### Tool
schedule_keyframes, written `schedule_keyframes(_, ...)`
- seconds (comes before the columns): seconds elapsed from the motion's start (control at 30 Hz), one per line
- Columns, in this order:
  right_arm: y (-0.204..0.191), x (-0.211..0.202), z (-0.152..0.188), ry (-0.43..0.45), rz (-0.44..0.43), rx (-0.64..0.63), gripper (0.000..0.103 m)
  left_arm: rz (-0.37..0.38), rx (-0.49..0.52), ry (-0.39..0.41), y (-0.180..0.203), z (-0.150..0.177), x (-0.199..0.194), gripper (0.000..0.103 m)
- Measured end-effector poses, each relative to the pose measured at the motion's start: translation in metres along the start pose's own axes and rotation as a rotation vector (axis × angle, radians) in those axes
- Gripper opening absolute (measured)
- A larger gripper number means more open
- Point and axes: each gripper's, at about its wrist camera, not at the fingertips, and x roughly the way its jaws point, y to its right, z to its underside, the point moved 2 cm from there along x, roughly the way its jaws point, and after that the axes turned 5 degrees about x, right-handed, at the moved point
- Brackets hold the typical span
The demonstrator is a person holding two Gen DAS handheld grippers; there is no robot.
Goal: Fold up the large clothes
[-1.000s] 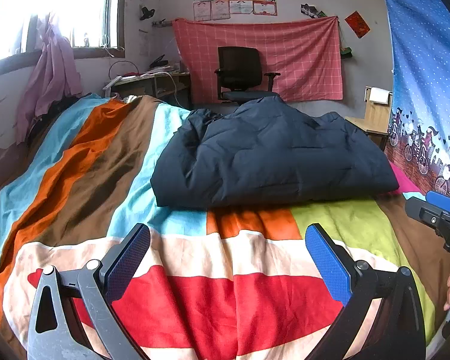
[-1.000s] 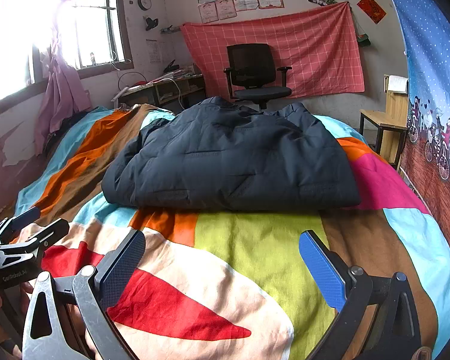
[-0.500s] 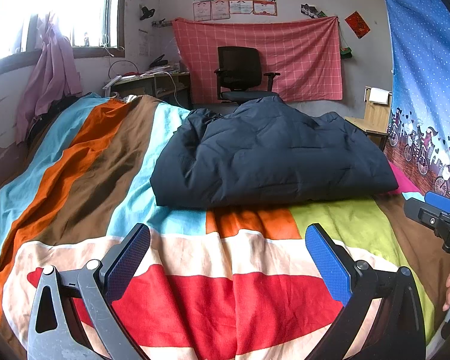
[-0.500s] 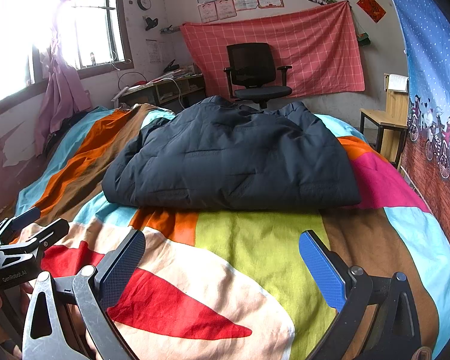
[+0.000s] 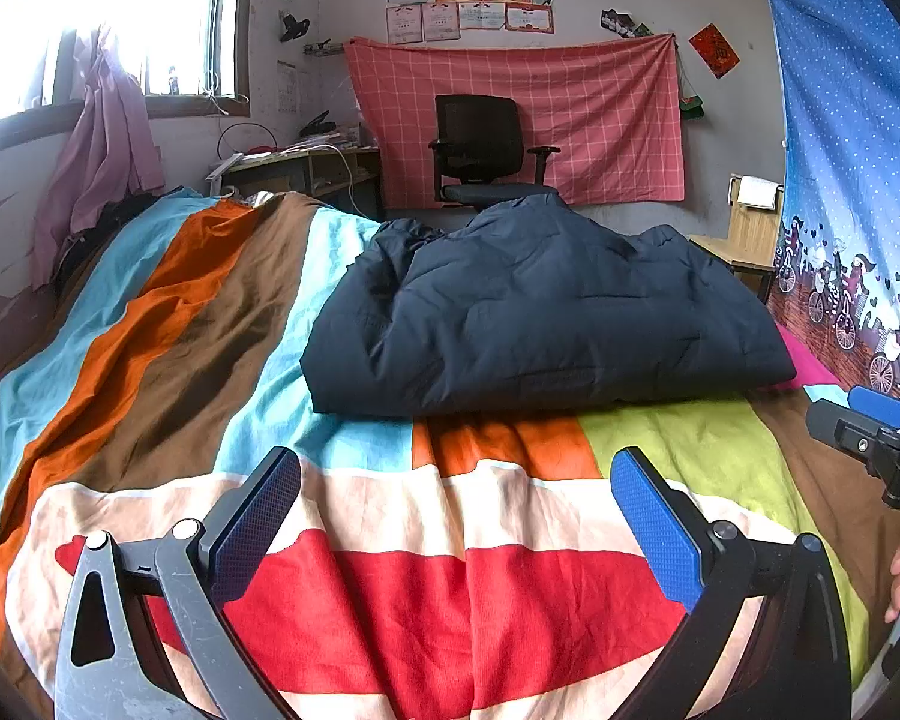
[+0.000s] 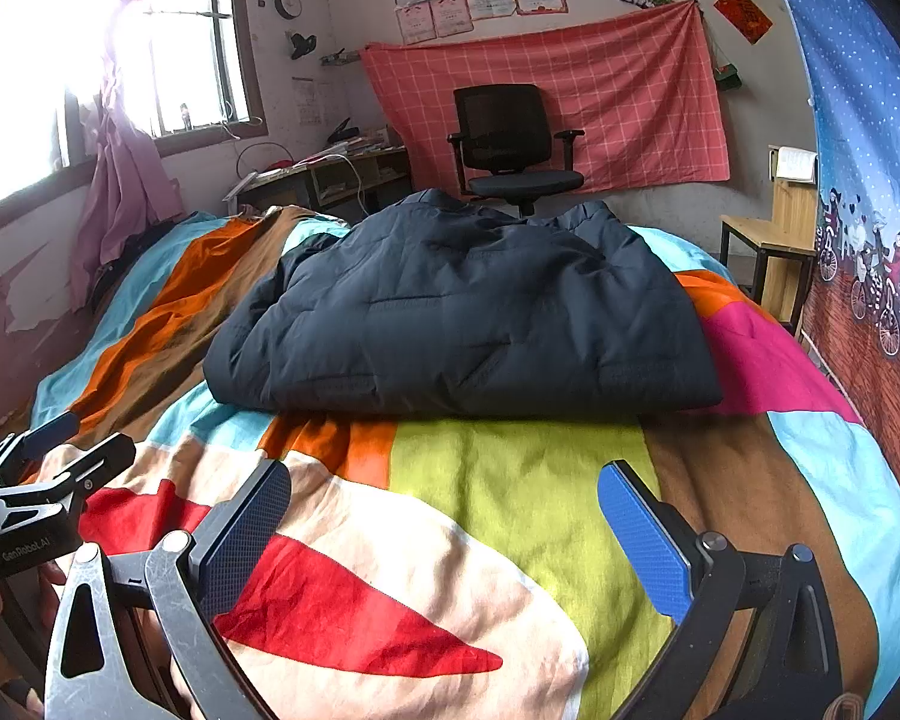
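A dark navy padded jacket (image 5: pixel 540 312) lies folded in a thick bundle on the bed's colourful striped cover (image 5: pixel 168 330); it also shows in the right wrist view (image 6: pixel 462 318). My left gripper (image 5: pixel 456 516) is open and empty, held low over the cover well short of the jacket's near edge. My right gripper (image 6: pixel 444 516) is open and empty, also short of the jacket. Each gripper shows at the edge of the other's view: the right one (image 5: pixel 870 426) and the left one (image 6: pixel 48 456).
A black office chair (image 5: pixel 480 150) stands beyond the bed before a red checked cloth (image 5: pixel 600 114). A desk (image 5: pixel 306 168) and window with pink curtain (image 5: pixel 102 144) are at the left. A wooden stool (image 6: pixel 768 240) and blue patterned hanging (image 5: pixel 852 180) are at the right.
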Motion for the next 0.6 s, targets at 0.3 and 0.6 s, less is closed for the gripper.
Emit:
schedule_keyframes(0.3, 0.0003, -0.0005, 0.0011, 0.001, -0.001, 0.001, 0.103, -0.001, 0.001, 0.000, 0.0002, 0.0000, -0.0001, 0.101)
schedule_keyframes(0.6, 0.0003, -0.0003, 0.0008, -0.001, 0.000, 0.003, 0.103, 0.000, 0.001, -0.001, -0.0002, 0.0002, -0.0001, 0.101)
